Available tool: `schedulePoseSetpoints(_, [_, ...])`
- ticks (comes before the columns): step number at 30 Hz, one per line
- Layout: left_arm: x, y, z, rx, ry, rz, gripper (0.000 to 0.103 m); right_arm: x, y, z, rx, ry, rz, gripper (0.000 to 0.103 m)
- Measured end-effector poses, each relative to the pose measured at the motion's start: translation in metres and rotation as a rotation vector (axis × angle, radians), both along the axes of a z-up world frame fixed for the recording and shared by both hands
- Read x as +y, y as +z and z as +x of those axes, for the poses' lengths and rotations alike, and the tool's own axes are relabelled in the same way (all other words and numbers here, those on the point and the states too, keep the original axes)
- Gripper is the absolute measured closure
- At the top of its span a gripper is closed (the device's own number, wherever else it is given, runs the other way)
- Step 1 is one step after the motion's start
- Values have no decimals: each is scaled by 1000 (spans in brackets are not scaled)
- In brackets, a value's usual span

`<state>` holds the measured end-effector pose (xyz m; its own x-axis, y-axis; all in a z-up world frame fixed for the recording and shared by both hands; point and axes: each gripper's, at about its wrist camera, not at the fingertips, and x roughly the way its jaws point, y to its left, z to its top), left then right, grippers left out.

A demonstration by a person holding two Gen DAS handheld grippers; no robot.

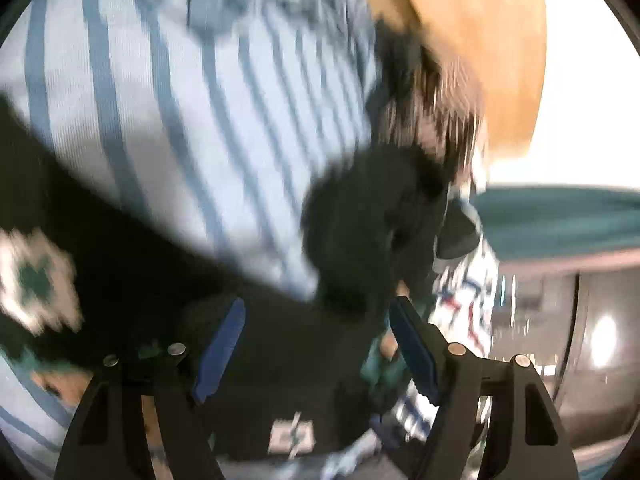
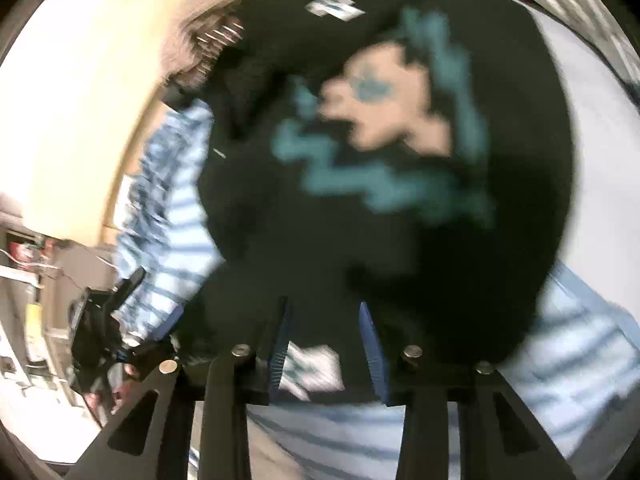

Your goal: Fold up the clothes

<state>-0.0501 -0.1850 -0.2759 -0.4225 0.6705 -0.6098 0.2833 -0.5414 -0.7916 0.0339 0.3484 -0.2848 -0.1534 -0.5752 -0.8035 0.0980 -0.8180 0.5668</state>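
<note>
sweater (image 2: pixel 384 216): lying spread on the striped sheet (image 1: pixel 192 120), filling most of the right wrist view; black knit with a teal and cream pattern (image 2: pixel 384 120).
handling: judging as soft, thick and limp, fairly light; likely sagging and bunching when lifted, not slipping much on the blue pads.
where to grip: judging best at a hem, cuff or shoulder edge, pinching a single layer; dark bunched edge (image 1: pixel 372 224) lying just ahead of the left tongs looking like the nearest hold.
long axis: blurring too much to read outright; dark band in the left wrist view running from the left edge down toward lower centre.
pointing: white neck label (image 2: pixel 334 8) sitting at the far end in the right wrist view, suggesting collar away, hem near the tongs.
left tongs (image 1: pixel 316 340): standing wide open, gripping nothing, dark cloth below the gap.
right tongs (image 2: pixel 324 344): standing partly open, pads not pressing; black knit and a white tag (image 2: pixel 312 368) lying in the gap.
other: wooden panel (image 1: pixel 480 40) behind; person's hand (image 2: pixel 108 380) at lower left.
</note>
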Motion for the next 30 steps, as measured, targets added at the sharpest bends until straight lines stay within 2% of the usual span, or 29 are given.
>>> schedulePoseSetpoints(1, [3, -3, -7, 5, 17, -19, 21, -6, 0, -7, 5, -3, -2, 61])
schedulePoseSetpoints(3, [10, -12, -35, -15, -5, -53, 21, -19, -3, -19, 2, -14, 22, 59])
schedulePoseSetpoints(4, [16, -15, -43, -27, -29, -45, 21, -24, -5, -23, -2, -21, 34, 58])
schedulePoseSetpoints(6, [31, -21, -50, -67, -104, -27, 21, -29, -12, -26, -23, -29, 27, 54])
schedulePoseSetpoints(10, [99, -60, -75, -153, -269, -32, 23, -28, -34, -34, -99, -48, 19, 51])
schedulePoseSetpoints(11, [110, -66, -76, -167, -277, -32, 23, -26, -40, -34, -118, -55, 24, 49])
schedulePoseSetpoints(12, [121, -73, -77, -181, -285, -32, 31, -24, -46, -33, -136, -60, 31, 48])
schedulePoseSetpoints(13, [131, -78, -78, -191, -291, -31, 55, -21, -52, -32, -154, -64, 41, 47])
schedulePoseSetpoints(15, [133, -72, -77, -140, -262, -23, 90, -15, -59, -30, -175, -73, 36, 47])
schedulePoseSetpoints(16, [133, -68, -77, -110, -243, -18, 91, -12, -60, -29, -178, -80, 25, 47])
schedulePoseSetpoints(18, [109, -41, -71, 28, -131, 20, 93, -8, -61, -27, -185, -91, 8, 47])
schedulePoseSetpoints(21, [61, -2, -54, 168, -13, 72, 95, -10, -56, -25, -183, -102, 3, 47])
schedulePoseSetpoints(22, [47, 6, -47, 196, 21, 82, 95, -12, -54, -25, -178, -105, -1, 44])
schedulePoseSetpoints(24, [14, 19, -25, 264, 118, 54, 95, -19, -45, -22, -159, -111, 1, 35])
schedulePoseSetpoints(27, [-16, 0, -5, 235, 235, -21, 95, -35, -35, -17, -122, -71, 3, 33])
schedulePoseSetpoints(30, [-30, -46, -3, 32, 226, -102, 95, -46, -34, -13, -118, -61, 0, 33])
